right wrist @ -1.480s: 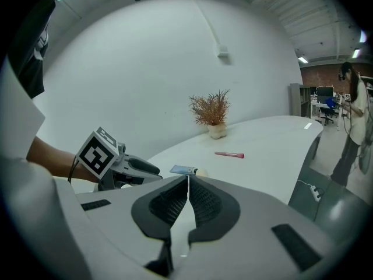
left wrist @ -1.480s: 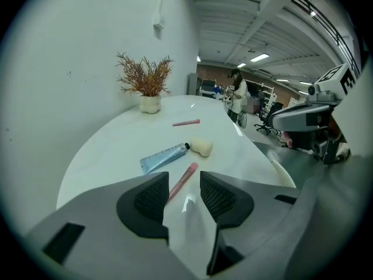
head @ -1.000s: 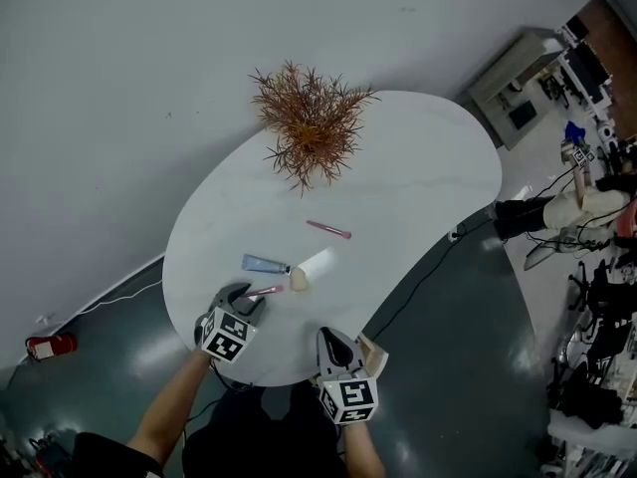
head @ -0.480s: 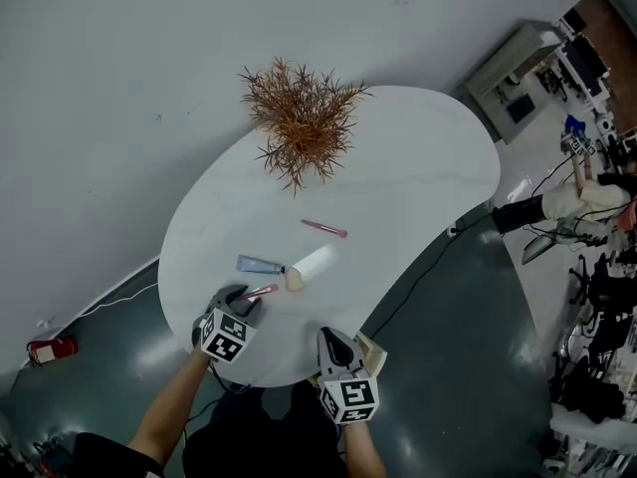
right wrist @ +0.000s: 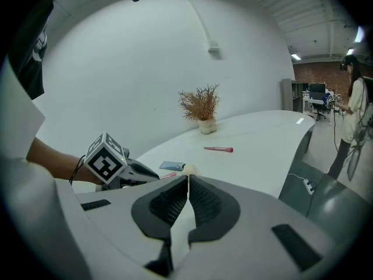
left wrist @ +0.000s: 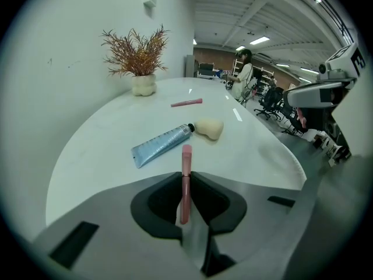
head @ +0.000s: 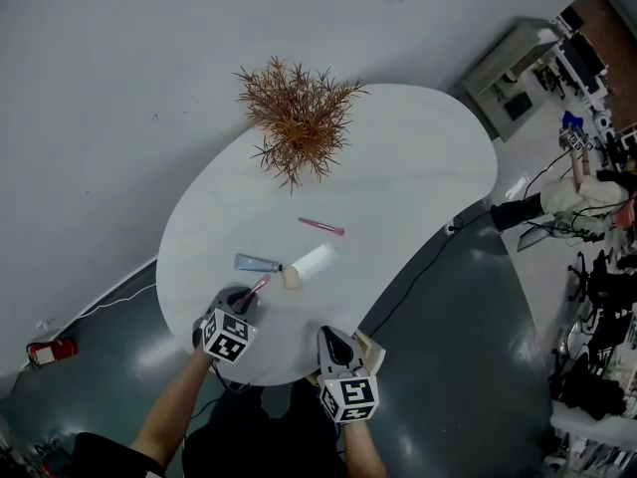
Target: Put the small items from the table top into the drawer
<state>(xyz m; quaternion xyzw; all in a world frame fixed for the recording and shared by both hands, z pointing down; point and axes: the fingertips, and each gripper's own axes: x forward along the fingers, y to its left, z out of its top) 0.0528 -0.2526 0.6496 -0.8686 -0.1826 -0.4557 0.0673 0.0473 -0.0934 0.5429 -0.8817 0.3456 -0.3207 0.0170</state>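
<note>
**One item gripped, three more to collect**

My left gripper (left wrist: 185,178) has just been closing its jaws, and they now pinch the pink stick (left wrist: 186,156) at the near edge of the table (left wrist: 99,156). My right gripper (right wrist: 187,181) has its jaws together with nothing between them. On the table top lie the blue tube (left wrist: 160,145), the beige sponge (left wrist: 210,128) touching its right end, and a second pink stick (left wrist: 186,102) farther away. I cannot see the drawer clearly, so I judge the task only begun
</note>
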